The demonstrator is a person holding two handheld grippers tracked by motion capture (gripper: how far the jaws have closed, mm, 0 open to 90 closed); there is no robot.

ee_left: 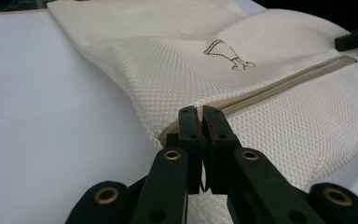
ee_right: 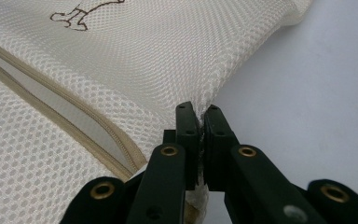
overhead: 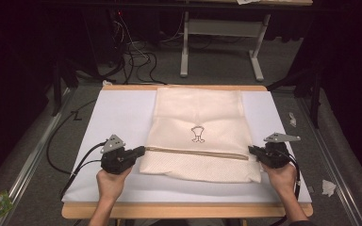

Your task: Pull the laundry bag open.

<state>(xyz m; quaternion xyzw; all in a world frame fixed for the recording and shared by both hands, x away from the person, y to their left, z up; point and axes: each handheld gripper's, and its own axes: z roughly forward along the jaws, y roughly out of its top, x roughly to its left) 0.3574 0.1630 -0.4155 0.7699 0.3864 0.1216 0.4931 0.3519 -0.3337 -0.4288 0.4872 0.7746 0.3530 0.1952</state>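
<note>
Pinching the cream mesh laundry bag [overhead: 200, 136] at both ends of its zipper line, I have my left gripper [overhead: 141, 151] clamped on the bag's left edge and my right gripper [overhead: 252, 150] clamped on its right edge. Seen along my left gripper [ee_left: 200, 116], the two black jaws stand pressed together with the mesh edge caught between them, right where the tan zipper [ee_left: 279, 86] begins. Seen along my right gripper [ee_right: 199, 114], the jaws are likewise squeezed onto a fold of mesh [ee_right: 121, 79] at the bag's side edge, with the zipper [ee_right: 74, 126] running away just beside them.

Between my two grippers the bag lies flat on the white board [overhead: 118, 113], its small dark printed figure [overhead: 197, 133] just beyond the zipper. Outward of my left gripper there is a broad strip of bare white board; outward of my right gripper the bare strip is narrower before the board's edge. Behind my hands, the wooden table rim [overhead: 184, 210] runs close. Beyond the bag, its far edge reaches the board's far edge.

The zipper looks closed along its length, and I cannot tell whether anything lies inside the bag.
</note>
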